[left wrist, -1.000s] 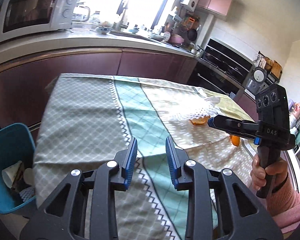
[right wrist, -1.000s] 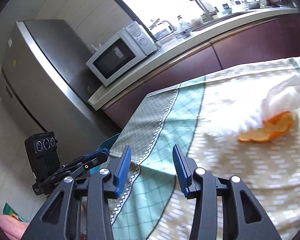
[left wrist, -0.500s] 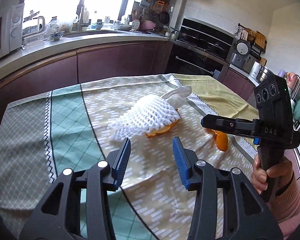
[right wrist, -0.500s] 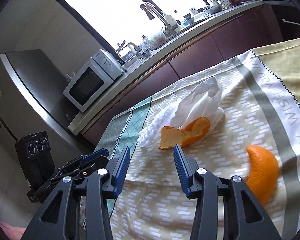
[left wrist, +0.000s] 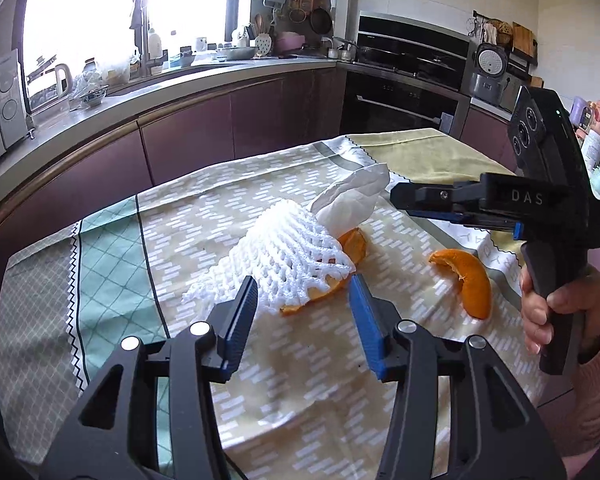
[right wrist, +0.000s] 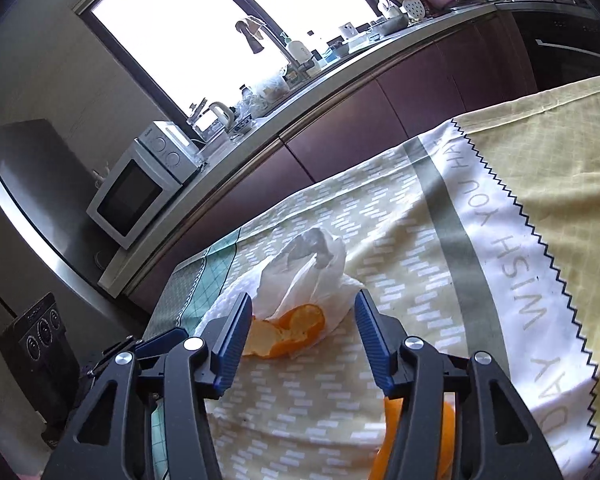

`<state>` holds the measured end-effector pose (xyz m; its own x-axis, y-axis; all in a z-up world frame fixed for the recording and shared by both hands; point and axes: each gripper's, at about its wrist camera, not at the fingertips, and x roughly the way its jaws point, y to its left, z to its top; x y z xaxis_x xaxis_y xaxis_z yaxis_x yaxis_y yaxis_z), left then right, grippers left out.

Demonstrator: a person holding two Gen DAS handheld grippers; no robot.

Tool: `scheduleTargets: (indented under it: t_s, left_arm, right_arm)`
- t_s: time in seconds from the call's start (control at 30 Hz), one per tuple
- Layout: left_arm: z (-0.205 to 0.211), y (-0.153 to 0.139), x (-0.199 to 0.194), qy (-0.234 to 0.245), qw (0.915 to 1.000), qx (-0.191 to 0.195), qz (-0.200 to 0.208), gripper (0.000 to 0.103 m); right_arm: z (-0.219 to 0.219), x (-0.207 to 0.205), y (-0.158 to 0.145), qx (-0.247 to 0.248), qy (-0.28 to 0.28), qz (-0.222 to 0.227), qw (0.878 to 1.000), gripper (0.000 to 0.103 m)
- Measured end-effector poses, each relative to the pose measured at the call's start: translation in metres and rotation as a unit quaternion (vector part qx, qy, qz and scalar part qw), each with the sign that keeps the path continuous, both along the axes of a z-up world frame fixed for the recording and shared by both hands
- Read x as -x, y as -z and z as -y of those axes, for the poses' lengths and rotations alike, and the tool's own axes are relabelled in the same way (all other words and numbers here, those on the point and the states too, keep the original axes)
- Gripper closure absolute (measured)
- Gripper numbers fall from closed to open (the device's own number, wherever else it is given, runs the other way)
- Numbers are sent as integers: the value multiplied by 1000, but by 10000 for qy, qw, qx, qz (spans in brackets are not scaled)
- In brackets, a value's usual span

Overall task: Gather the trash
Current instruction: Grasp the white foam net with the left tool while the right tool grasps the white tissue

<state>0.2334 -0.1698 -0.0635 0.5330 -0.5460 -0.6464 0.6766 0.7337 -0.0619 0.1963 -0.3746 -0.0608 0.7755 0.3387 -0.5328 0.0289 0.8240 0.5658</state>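
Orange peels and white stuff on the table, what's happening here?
A person is clearing trash with a tool in each hand. The left tool opens toward the white foam net, which covers an orange peel beside a crumpled tissue. The right tool opens above them. Nothing is grabbed yet; another peel lies apart.

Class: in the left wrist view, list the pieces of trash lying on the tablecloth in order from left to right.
White foam fruit net → crumpled white tissue → separate curved orange peel. Another peel lies partly under the net, so I leave it unplaced.
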Motion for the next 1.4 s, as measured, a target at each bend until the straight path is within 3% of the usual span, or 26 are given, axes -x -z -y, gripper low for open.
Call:
scheduleTargets:
  t_s: [0.07,0.27,0.37,0.43,0.5,0.6,1.1,1.23,1.33,1.37,1.4]
  left_arm:
    - [1,3,-6,-29,10000,-4,-95,61]
    - [0,9,-19,34,9990,127,-417,90]
    - [-4,9,-21,41,9985,226,-498,95]
    - [-8,9,-23,26,9981,284,-545,96]
    - [-13,8,-22,6,9977,345,-577,96]
    - [-21,5,-22,-33,9972,451,-596,97]
    - [-81,-30,4,-286,9937,1018,-375,97]
    - [-96,-38,11,-330,9929,1104,-303,97]
    - [-104,-41,17,-359,9926,1129,-259,97]
    - [-106,-41,18,-379,9927,1118,-241,97]
    - [-108,-41,20,-392,9928,1110,-230,97]
  right_arm:
    - [4,-11,1,6,12,-63,10000,48]
    - [7,-37,9,35,-34,-276,9996,47]
    - [3,-44,11,117,-62,-316,9994,47]
    - [0,-46,12,133,-103,-308,9994,51]
    - [-1,-48,13,96,-157,-297,9994,76]
    - [-3,-47,12,67,-215,-273,9994,96]
    - [-10,-11,-44,144,-325,648,9973,101]
    - [-16,-7,-51,181,-394,723,9964,101]
    - [-17,-13,-45,292,-383,451,9978,97]
    - [-15,-17,-39,282,-269,320,9987,78]
    - [-13,-20,-33,326,-131,198,9992,49]
